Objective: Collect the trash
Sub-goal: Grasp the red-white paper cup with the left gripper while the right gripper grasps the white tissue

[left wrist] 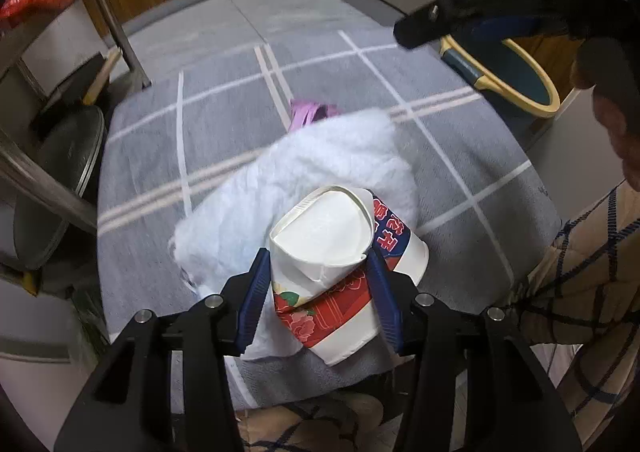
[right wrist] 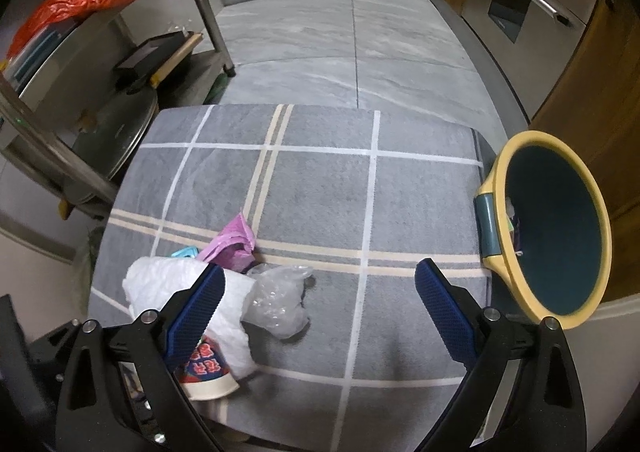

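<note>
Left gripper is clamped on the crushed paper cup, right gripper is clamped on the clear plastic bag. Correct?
Half right. The left gripper does pinch the crushed paper cup. The right gripper is open and holds nothing: in the right wrist view the clear plastic bag lies on the grey checked mat between its fingers, untouched.

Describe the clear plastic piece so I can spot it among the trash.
Look on the grey checked mat, in the pile at its near left. The clear plastic wrap lies right of the white tissue. Only it is see-through and crinkled.
</note>
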### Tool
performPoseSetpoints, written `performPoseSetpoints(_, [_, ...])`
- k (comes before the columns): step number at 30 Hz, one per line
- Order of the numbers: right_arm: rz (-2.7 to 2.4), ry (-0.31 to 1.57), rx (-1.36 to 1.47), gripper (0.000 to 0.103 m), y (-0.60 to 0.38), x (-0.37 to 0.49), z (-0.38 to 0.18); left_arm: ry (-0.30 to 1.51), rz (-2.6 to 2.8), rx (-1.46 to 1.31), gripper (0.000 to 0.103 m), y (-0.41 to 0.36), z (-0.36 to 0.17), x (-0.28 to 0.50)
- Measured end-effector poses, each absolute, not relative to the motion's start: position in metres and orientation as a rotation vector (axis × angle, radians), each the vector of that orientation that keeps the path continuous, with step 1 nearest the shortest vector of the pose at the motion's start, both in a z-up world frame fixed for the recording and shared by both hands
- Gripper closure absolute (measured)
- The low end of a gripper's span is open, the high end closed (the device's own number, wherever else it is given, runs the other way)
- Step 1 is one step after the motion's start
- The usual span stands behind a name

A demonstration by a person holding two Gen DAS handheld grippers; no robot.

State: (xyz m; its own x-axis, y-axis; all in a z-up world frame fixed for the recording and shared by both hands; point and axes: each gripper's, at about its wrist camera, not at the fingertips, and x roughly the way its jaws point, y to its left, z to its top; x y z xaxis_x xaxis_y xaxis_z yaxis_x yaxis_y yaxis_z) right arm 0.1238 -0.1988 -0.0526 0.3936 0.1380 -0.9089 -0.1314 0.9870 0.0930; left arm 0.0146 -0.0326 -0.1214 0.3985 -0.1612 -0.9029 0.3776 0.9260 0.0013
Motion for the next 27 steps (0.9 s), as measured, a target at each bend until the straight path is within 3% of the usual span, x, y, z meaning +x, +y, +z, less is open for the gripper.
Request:
performPoseSetpoints(5, [0.167,1.164,0.030,0.009,-0.204,0.124,-0.054,1.023,-0.328,0.207,0.054,-0.031,-0.097,0.017])
performPoseSetpoints(9, [0.174,1.199,0.070,0.018,-0.207,0.126,-0.061,0.963,-0.256,0.193,0.054,-0.018,-0.078,0.026])
performPoseSetpoints(17, [0.296,1.284,0.105,0.053,-0.184,0.128,-0.082,0.932,-0.109,0.149,0.054,0.016,-0.058,0.048])
performPoseSetpoints(24, [0.385,1.333,0.092,0.071,-0.151,0.129,-0.094,0.927,-0.093,0.102,0.054,0.034,-0.057,0.057])
performPoseSetpoints(27, [0.397,1.337,0.060,0.091,-0.141,0.132,-0.097,0.932,-0.096,0.099,0.054,0.035,-0.060,0.058])
